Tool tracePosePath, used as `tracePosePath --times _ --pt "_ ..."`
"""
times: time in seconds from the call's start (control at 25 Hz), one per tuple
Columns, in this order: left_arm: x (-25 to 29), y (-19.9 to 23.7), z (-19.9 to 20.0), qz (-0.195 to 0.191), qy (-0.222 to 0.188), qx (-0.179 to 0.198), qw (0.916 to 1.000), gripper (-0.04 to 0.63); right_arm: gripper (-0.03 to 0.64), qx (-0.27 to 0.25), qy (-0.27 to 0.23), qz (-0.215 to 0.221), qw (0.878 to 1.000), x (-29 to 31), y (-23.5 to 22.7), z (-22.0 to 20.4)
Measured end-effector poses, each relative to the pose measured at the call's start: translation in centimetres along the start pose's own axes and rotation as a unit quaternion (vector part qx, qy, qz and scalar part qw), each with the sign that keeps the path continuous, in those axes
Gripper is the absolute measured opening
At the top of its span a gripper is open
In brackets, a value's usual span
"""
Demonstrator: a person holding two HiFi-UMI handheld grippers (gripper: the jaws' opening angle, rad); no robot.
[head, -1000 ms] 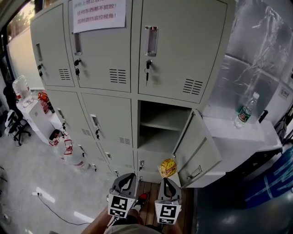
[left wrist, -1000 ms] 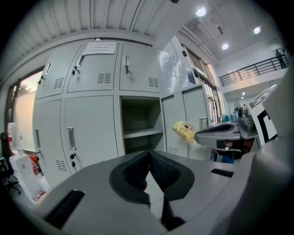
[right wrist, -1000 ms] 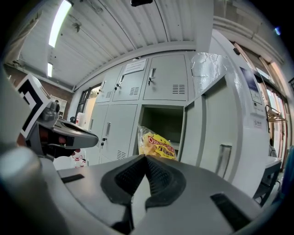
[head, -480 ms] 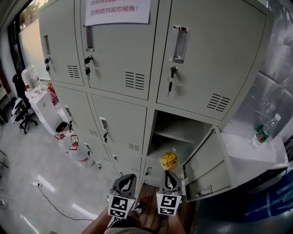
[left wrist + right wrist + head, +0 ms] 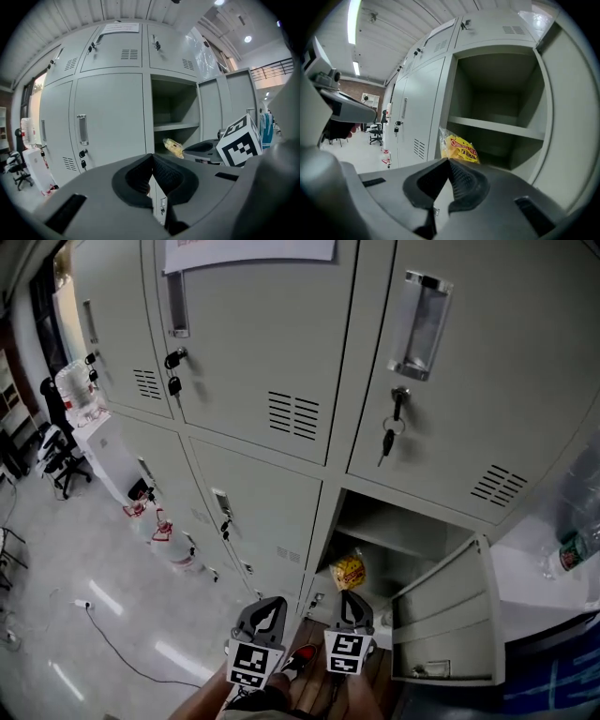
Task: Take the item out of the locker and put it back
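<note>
1. Snack bag point(image 5: 459, 149), yellow, sticks up from the tips of the right tongs point(image 5: 449, 160), which are clenched on its lower edge.
2. The bag is held at the mouth of the open locker compartment point(image 5: 501, 89), below the level of its shelf point(image 5: 497, 127).
3. The left tongs point(image 5: 152, 155) are clenched on nothing, beside the right tongs and clear of the bag.

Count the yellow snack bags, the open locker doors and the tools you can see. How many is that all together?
Yellow plastic snack bag: 1
Open grey metal locker door: 1
Black handheld tools, left tool and right tool: 2
Total: 4
</note>
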State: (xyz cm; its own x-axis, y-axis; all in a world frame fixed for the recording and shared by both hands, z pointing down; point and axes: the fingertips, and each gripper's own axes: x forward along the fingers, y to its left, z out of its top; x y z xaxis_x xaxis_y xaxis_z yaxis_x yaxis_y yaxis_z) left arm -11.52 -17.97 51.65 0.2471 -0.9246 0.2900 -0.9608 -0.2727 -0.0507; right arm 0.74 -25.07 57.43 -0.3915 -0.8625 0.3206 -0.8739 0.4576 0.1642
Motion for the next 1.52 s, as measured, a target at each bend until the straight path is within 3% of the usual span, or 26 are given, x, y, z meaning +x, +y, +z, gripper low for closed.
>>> tracePosePath --times 0.4,0.76,1.32,1.4,1.44,1.52 --pt "2.4 1.7 -2.4 0.013 0.033 -0.012 0.9993 0.022 0.018 0.007 0.052 0.015 0.999 6.3 -0.1 -4.6" --pt "3.4 1.8 -4.1 0.011 0.055 -0.017 0.9983 0.023 0.018 -0.032 0.088 0.027 0.995 9.0 0.7 -7.4" --pt "3.2 2.0 -4.9 0.009 0.063 -0.019 0.9978 0.023 0.021 -0.043 0.085 0.021 0.995 9.4 0.8 -7.5" --pt "3.2 2.0 -4.9 0.008 0.062 -0.020 0.9978 0.023 0.053 -0.028 0.079 0.021 0.996 9.3 0.8 -7.3" --pt "3.2 2.1 -4.9 0.008 0.062 -0.020 0.9979 0.021 0.132 -0.018 0.075 0.023 0.997 9.2 0.8 -7.1" --pt "3.2 2.1 -4.9 0.007 0.061 -0.021 0.9979 0.021 0.204 0.004 0.065 0.025 0.998 9.1 0.7 -7.0"
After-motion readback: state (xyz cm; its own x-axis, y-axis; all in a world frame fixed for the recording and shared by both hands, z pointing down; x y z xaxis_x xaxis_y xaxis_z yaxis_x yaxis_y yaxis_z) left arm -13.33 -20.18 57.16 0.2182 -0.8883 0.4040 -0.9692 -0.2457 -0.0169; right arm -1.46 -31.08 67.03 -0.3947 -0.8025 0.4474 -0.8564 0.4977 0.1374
